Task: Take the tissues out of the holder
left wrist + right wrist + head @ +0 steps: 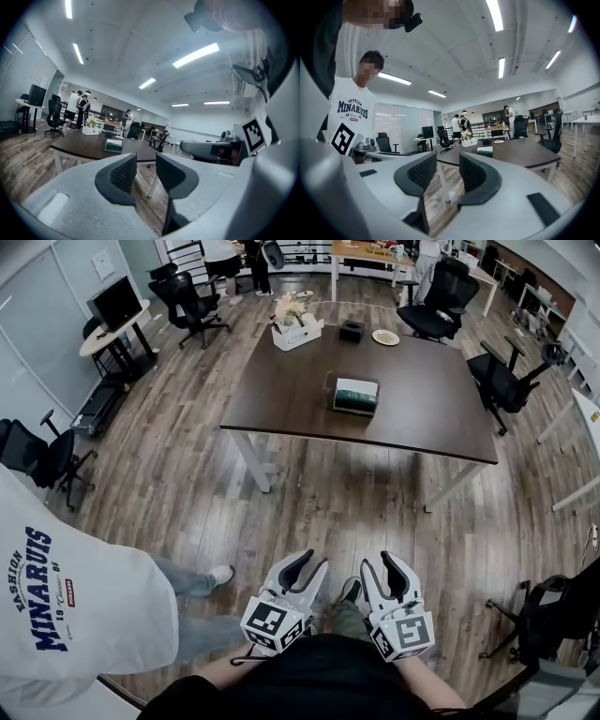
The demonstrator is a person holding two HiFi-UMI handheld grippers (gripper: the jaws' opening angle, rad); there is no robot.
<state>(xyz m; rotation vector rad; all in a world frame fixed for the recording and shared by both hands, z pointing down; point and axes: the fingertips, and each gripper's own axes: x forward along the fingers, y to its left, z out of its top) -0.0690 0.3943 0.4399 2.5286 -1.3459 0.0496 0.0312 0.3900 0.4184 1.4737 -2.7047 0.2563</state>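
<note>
Left claw & right claw hang released, empty, bottom middle; tissue holder sits up top on table, too far to grab.

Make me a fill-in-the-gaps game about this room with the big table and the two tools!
The tissue holder stands on the dark ___.
The flowers sit in a ___ box.
The left tool and the right tool both have their jaws ___, with nothing between them.
Missing words: table; white; open.
</note>
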